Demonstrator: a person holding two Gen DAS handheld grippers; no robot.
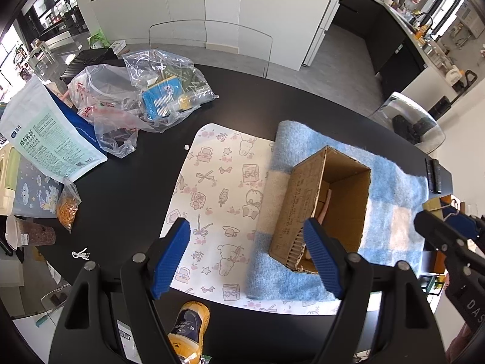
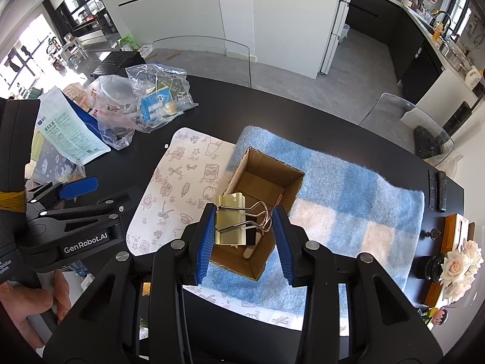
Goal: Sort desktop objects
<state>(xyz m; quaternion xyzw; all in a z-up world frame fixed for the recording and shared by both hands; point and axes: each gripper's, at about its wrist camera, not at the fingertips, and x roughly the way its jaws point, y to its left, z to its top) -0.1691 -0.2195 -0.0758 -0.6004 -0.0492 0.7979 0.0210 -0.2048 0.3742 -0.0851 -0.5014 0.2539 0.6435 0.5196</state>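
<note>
An open cardboard box (image 2: 260, 182) stands on a blue checked cloth (image 2: 348, 188); it also shows in the left wrist view (image 1: 333, 200). My right gripper (image 2: 245, 236) hovers over the box's near edge with its jaws apart. A gold binder clip (image 2: 232, 224) rests against the left finger; its wire handles do not reach the right finger. Whether it is gripped I cannot tell. My left gripper (image 1: 248, 261) is open and empty above the patterned mat (image 1: 218, 194), left of the box. Some items lie inside the box.
Clear plastic bags (image 1: 145, 97) with small goods and a printed pouch (image 1: 51, 139) lie at the table's far left. A yellow bottle (image 1: 188, 327) lies near the front edge. Two black remotes (image 2: 438, 191) and a flower ornament (image 2: 460, 267) sit at the right.
</note>
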